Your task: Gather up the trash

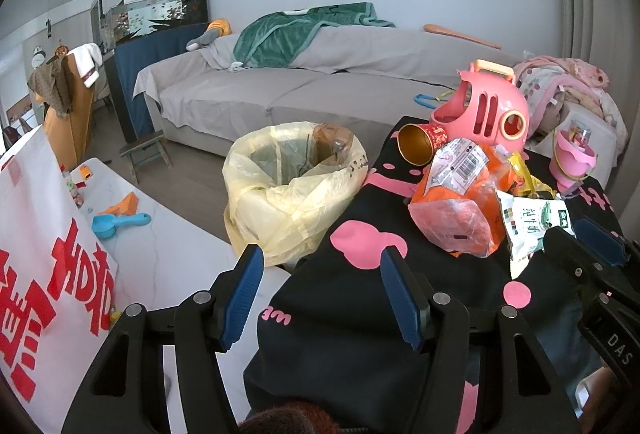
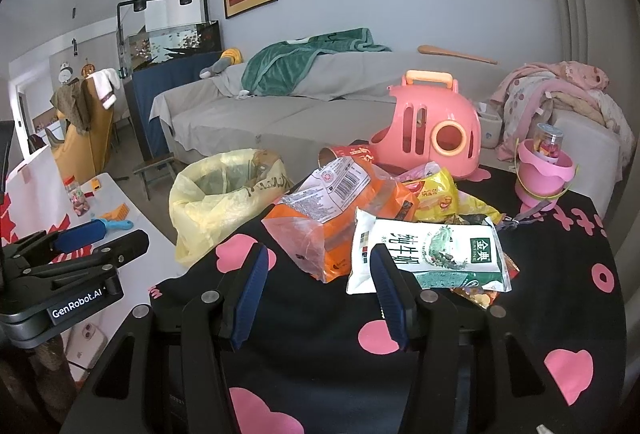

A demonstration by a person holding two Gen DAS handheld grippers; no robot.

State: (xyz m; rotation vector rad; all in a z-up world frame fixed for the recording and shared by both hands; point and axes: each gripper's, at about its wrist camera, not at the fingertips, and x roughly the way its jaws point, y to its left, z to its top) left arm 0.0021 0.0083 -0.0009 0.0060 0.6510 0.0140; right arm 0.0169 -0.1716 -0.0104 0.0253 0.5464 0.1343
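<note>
A pile of trash lies on a black cloth with pink shapes [image 2: 400, 346]: an orange plastic bag [image 2: 340, 214] [image 1: 460, 210], a white milk pouch [image 2: 432, 254] [image 1: 536, 226], yellow wrappers [image 2: 436, 190] and a red-gold paper cup [image 1: 420, 146]. A bin lined with a yellow bag [image 1: 292, 186] [image 2: 216, 194] stands left of the cloth. My left gripper [image 1: 320, 294] is open and empty, near the cloth's left edge. My right gripper [image 2: 320, 294] is open and empty, just in front of the orange bag and milk pouch.
A pink toy carrier [image 2: 432, 130] and pink bucket [image 2: 544, 174] stand behind the trash. A white table [image 1: 160, 234] at left holds a blue scoop [image 1: 116, 222] and orange toy. A grey sofa [image 1: 300, 90] runs behind. A red-lettered white sign [image 1: 44, 254] leans at left.
</note>
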